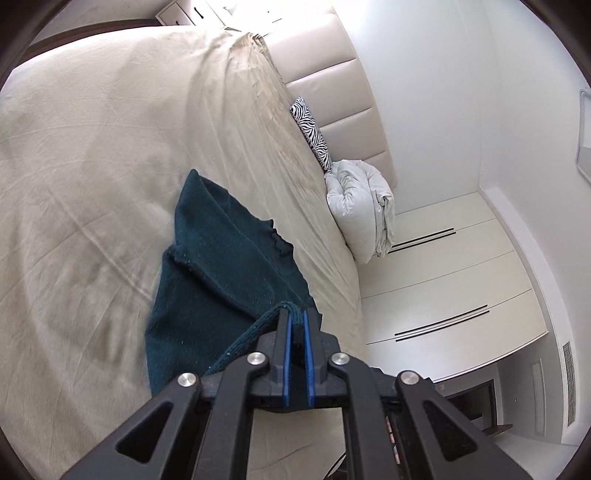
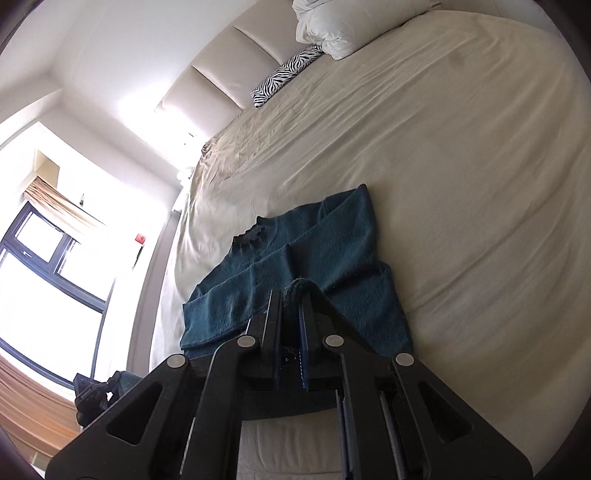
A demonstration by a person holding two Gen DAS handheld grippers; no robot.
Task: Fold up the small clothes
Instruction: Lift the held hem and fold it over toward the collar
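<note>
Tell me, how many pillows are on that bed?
2: a zebra-striped pillow against the headboard, and a white pillow beside it. Others may be hidden.

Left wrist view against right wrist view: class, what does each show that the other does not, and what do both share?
Only the left wrist view shows the white wardrobe doors. Only the right wrist view shows the window and the other tool low beside it. Both show the teal sweater on the cream bedsheet, the zebra cushion, and a tool shut on the sweater's edge.
</note>
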